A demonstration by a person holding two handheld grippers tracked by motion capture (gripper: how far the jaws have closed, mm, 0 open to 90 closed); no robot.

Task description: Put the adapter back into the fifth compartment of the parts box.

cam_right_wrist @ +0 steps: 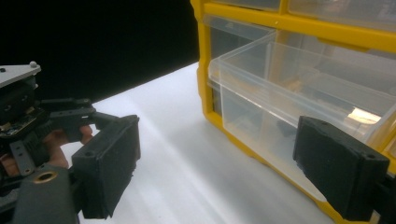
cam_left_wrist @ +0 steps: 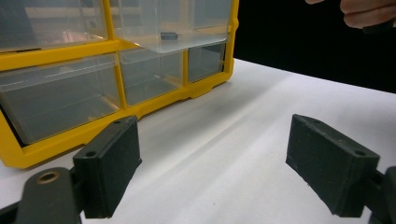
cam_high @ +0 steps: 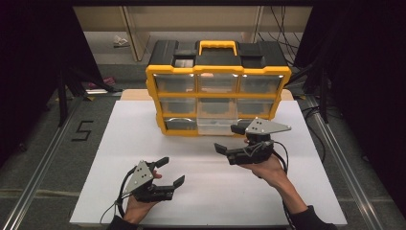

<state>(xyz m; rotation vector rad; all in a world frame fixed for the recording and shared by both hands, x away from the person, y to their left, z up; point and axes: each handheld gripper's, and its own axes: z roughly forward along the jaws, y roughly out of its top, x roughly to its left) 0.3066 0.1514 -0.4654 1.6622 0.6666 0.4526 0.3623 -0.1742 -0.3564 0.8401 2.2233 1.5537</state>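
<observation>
The right gripper (cam_high: 231, 138), jaws wide and empty, sits just in front of the half-pulled clear drawer (cam_high: 216, 125) in the organizer's (cam_high: 218, 99) bottom row, nearer than the open left gripper (cam_high: 171, 171) by the counter's (cam_high: 143, 139) near edge.

A white rectangular board (cam_high: 143, 158) is lying on the grey floor (cam_high: 43, 158). A black numeral five (cam_high: 82, 130) is showing at its left. Black cables (cam_high: 280, 21) are trailing at far right, and something pale, possibly crumpled paper (cam_high: 120, 41), is sitting far left.

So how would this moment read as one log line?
yellow-framed plastic drawer organiser | clear bottom-middle drawer: pulled out | right hand-held gripper: open, beside drawer | left hand-held gripper: open
</observation>
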